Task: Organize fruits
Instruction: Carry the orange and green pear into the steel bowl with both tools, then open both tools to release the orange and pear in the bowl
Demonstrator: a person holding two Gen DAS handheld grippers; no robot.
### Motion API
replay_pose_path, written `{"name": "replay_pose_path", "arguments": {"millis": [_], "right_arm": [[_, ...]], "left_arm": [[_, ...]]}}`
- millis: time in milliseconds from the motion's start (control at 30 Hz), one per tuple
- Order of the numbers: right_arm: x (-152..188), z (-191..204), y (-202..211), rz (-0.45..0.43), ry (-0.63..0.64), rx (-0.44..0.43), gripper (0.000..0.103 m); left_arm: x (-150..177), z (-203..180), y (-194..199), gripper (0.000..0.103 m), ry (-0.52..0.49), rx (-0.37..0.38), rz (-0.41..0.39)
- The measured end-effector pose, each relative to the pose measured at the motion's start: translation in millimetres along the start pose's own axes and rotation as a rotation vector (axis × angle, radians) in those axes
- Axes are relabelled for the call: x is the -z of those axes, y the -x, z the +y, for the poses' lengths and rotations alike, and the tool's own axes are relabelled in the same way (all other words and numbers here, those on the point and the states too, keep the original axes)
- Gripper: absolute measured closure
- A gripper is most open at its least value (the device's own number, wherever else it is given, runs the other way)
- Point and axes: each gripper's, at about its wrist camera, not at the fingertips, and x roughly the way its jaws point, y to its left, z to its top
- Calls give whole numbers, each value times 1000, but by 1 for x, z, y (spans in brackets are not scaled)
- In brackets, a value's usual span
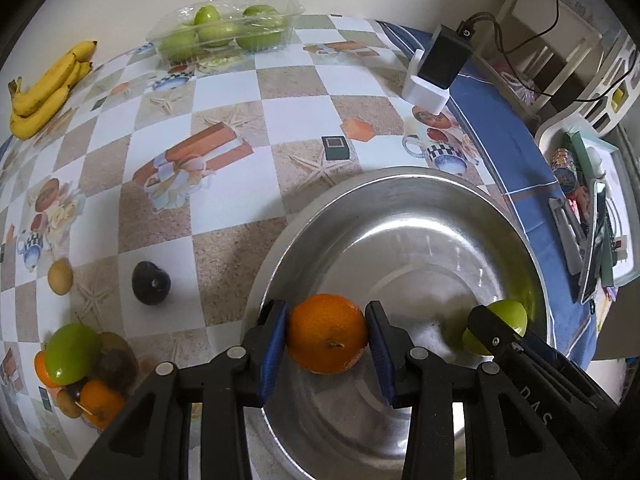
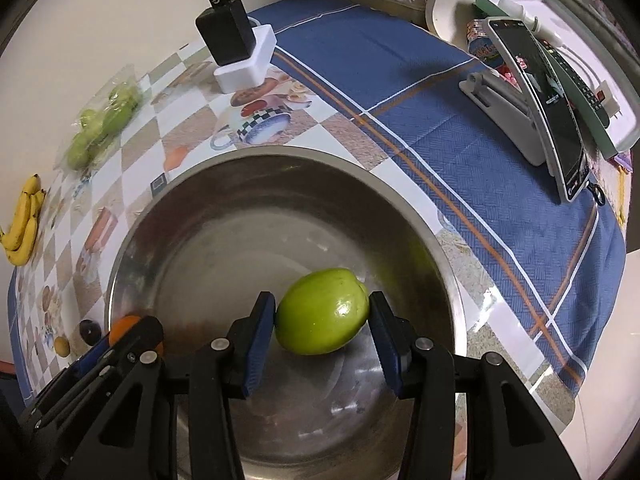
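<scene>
Right now an orange (image 1: 327,333) is sitting clamped between the blue pads of the left gripper (image 1: 327,340), both pads pressing on its sides, and it is hanging over the near inner wall of a wide steel bowl (image 1: 420,216). Just to that claw's right, the right gripper (image 2: 322,320) is squeezing a green fruit (image 2: 322,311) the same way, pads touching either side, over the bowl's bare floor. Both claws are pointing steeply downward into the bowl, side by side, close but apart.

Off to the left claw's left, outside the bowl, a dark plum (image 1: 151,283) is lying alone on the checked tablecloth (image 1: 224,120), with a small yellowish fruit (image 1: 60,277) further left of it. Nearer and lower on that side, a heap of mixed fruit (image 1: 80,372) is resting together, green, orange and brown pieces touching.

Far ahead of the left claw, a clear plastic tray (image 1: 224,26) is holding green fruits by the wall, and a bunch of bananas (image 1: 48,88) is lying to its left.

Ahead and right of the bowl, a black charger (image 2: 226,32) is standing in a white block (image 2: 250,64). Well to the right claw's right, a phone (image 2: 548,108) is leaning on a stand over the blue cloth (image 2: 400,64).
</scene>
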Motion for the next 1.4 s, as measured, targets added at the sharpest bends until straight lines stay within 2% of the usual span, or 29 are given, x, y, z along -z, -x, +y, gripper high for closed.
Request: {"name": "replay_pose_path", "arguments": {"millis": [333, 533, 833, 900, 1100, 1200, 1267, 1400], "right_arm": [[-1, 1, -1, 8, 4, 2, 53], [0, 3, 0, 5, 11, 2, 53], [-5, 7, 26, -75, 37, -7, 53], [-6, 9, 35, -97, 47, -14, 53], [-5, 15, 46, -119, 79, -16, 53], [-3, 16, 38, -93, 88, -13, 51], [-1, 17, 33, -80, 95, -10, 32], [2, 23, 25, -73, 122, -5, 22]], "left_arm": [[3, -1, -6, 60, 2, 11, 21], [3, 0, -3, 56, 14, 22, 20], [0, 5, 22, 50, 48, 56, -22], [-1, 6, 30, 49, 52, 50, -37], [3, 27, 47, 45, 121, -44, -62], [6, 43, 49, 36, 164, -106, -72], [10, 54, 49, 24, 197, -136, -70], [17, 75, 47, 7, 274, -196, -75]]}}
